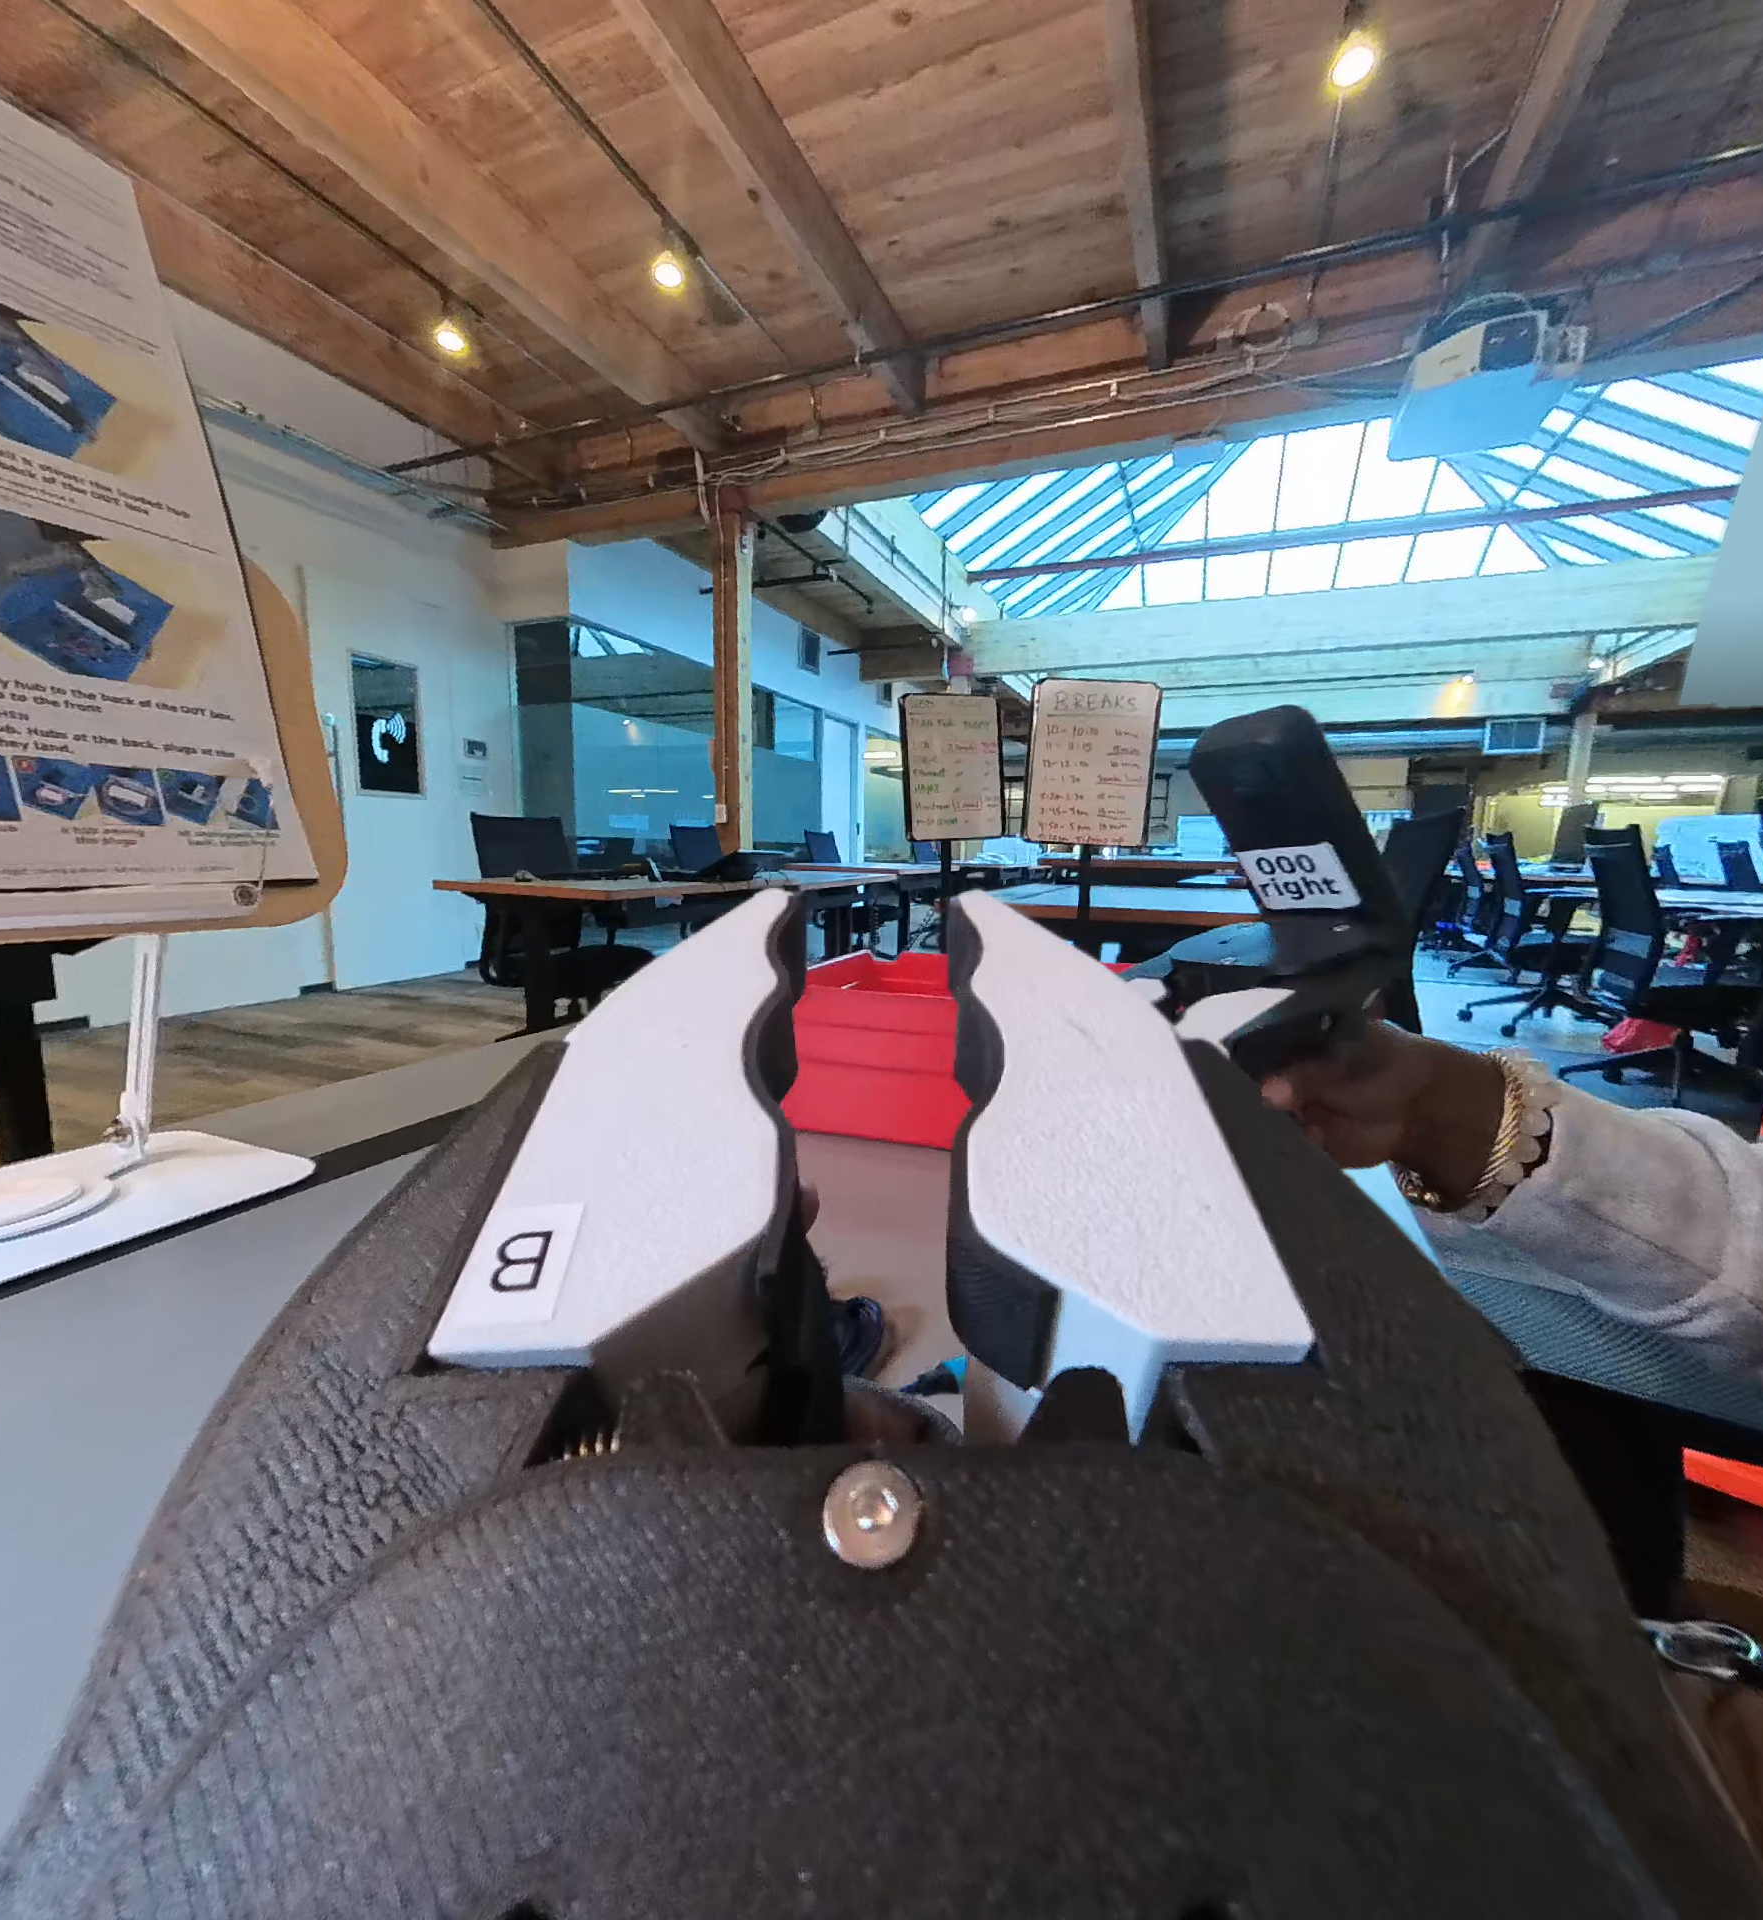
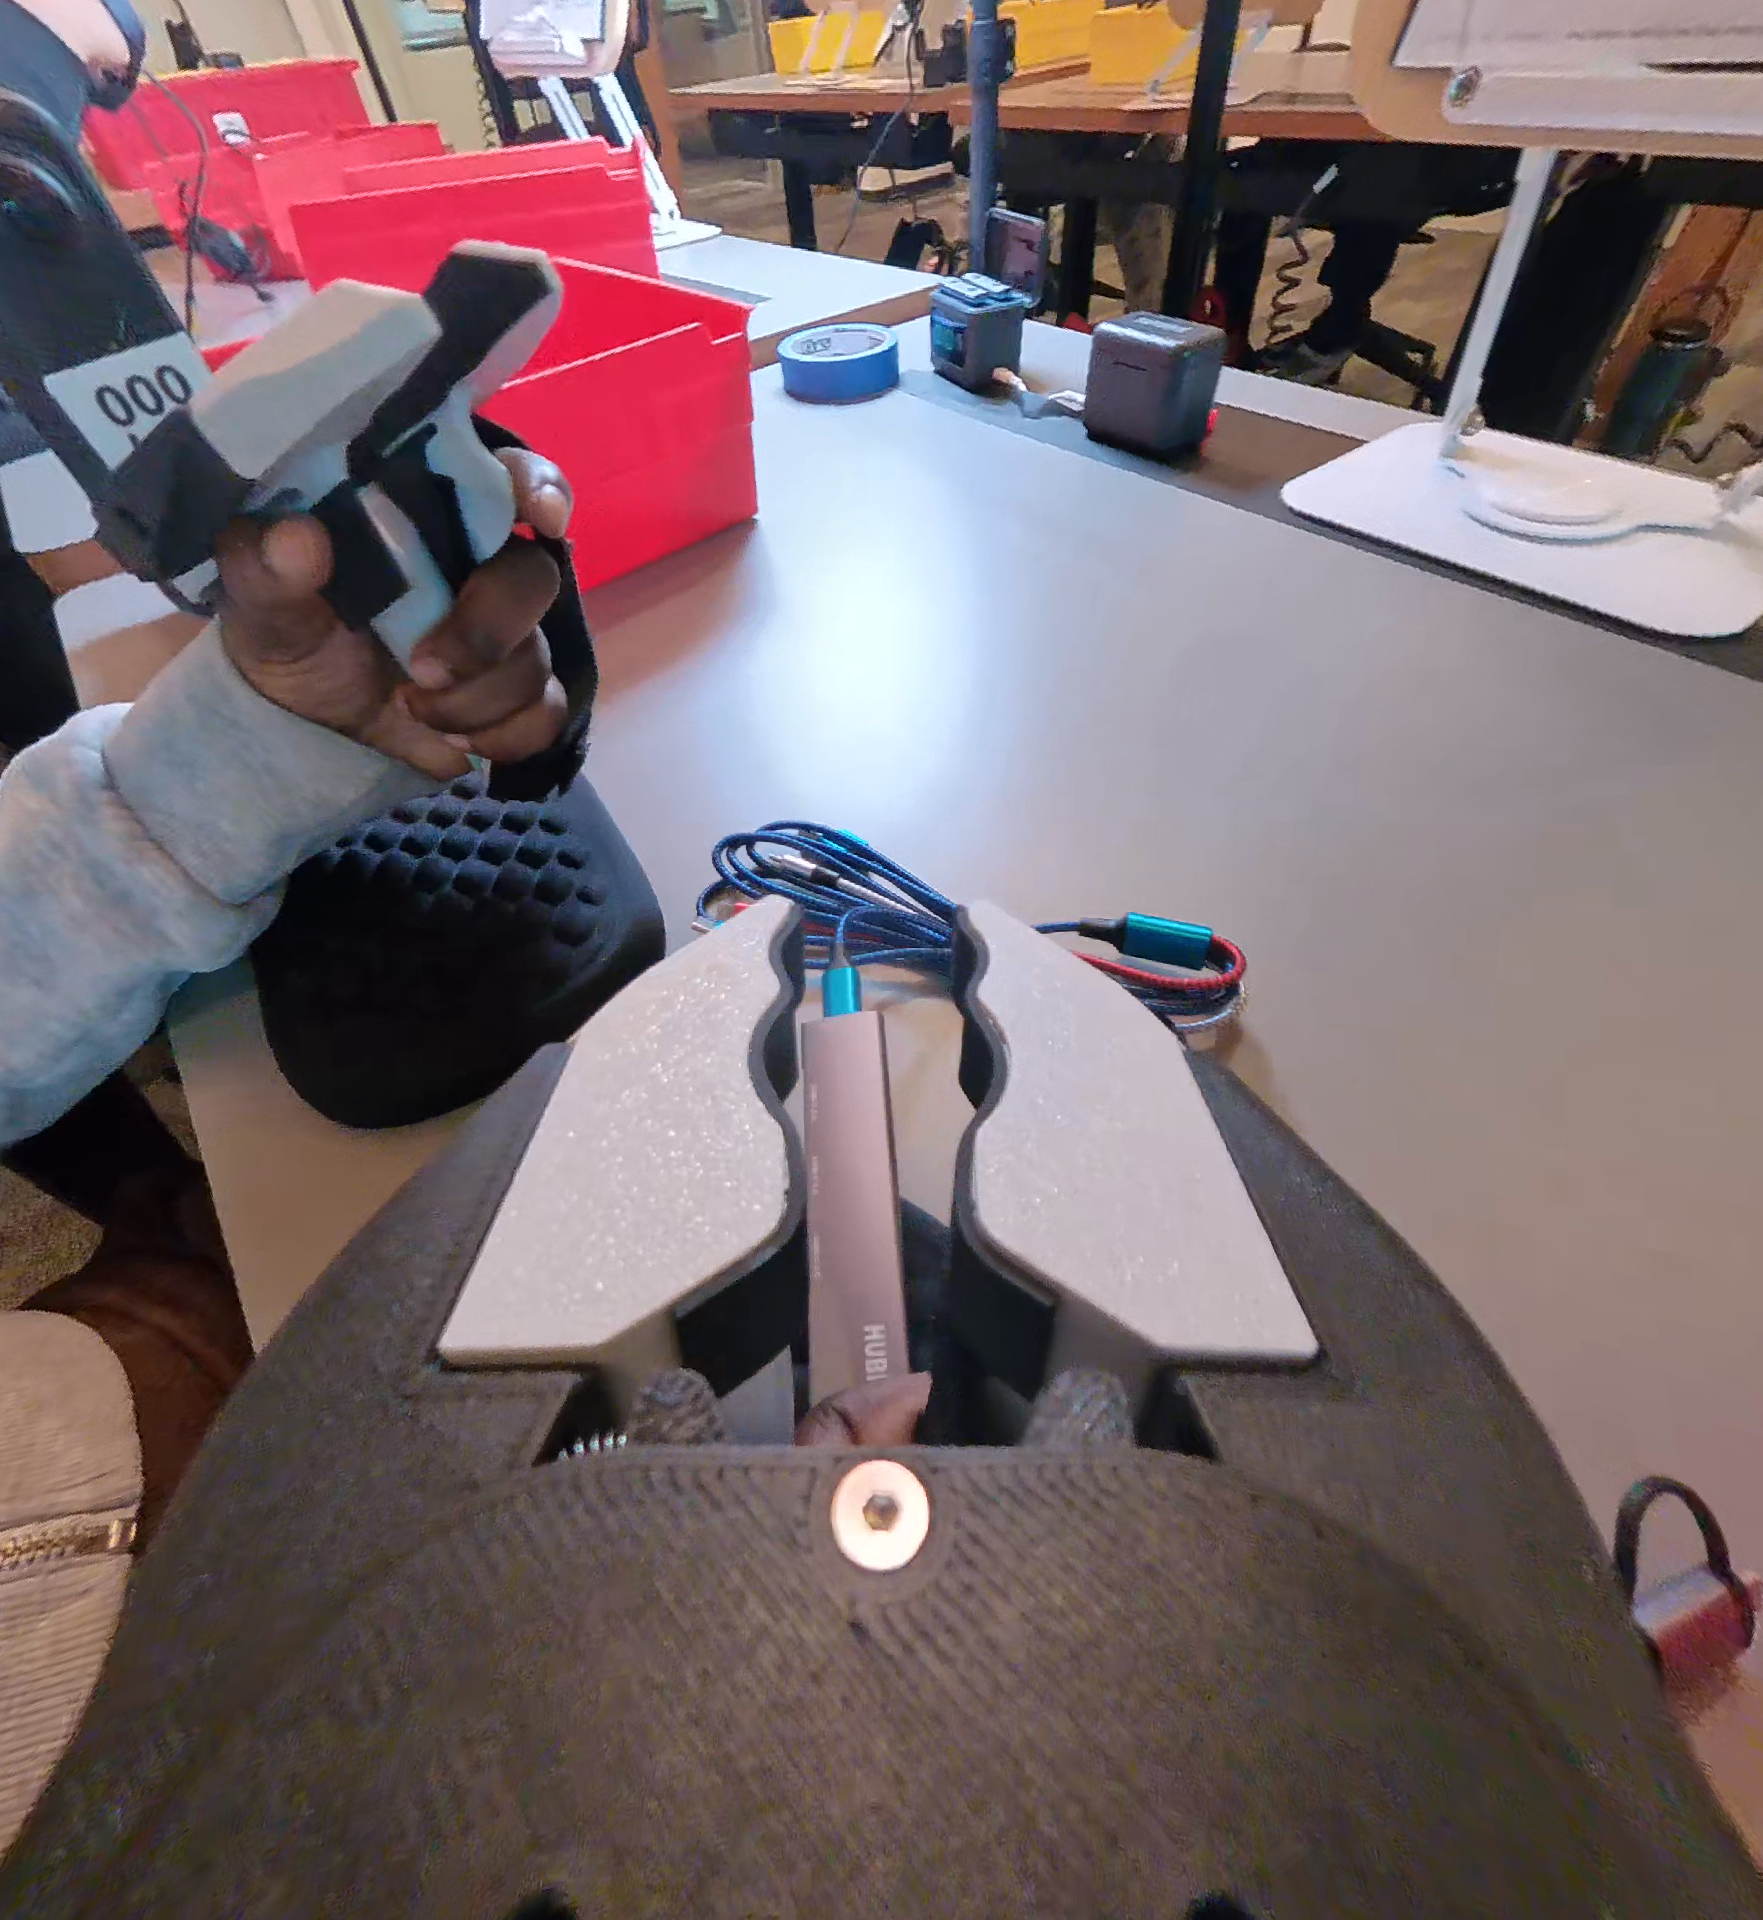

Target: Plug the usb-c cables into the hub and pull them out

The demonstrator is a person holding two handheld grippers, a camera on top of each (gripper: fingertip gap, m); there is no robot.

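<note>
In the right wrist view a slim grey hub (image 2: 846,1174) lies lengthwise between my right gripper's fingers, narrower than the gap. A teal USB-C plug (image 2: 841,987) sits at its far end and looks plugged in. A second teal plug (image 2: 1163,930) lies loose on the table by the coil of blue and red braided cables (image 2: 856,883). My right gripper (image 2: 877,935) is open, low over the hub. A fingertip (image 2: 861,1413) touches the hub's near end. My left gripper (image 1: 877,914) is open and empty, raised and pointing into the room; it also shows at the upper left (image 2: 487,312).
Red bins (image 2: 638,416) stand at the table's far left. A blue tape roll (image 2: 841,358) and small grey boxes (image 2: 1152,384) sit at the back. A white stand base (image 2: 1563,530) is at the right, with a black dimpled case (image 2: 461,935) beside the cables. An instruction board (image 1: 77,520) is on the left. My right fingertips sit around 12 centimeters from my left ones. To the teal USB-C plug (image 2: 841,987): right tips about 7 centimeters, left tips about 15 centimeters.
</note>
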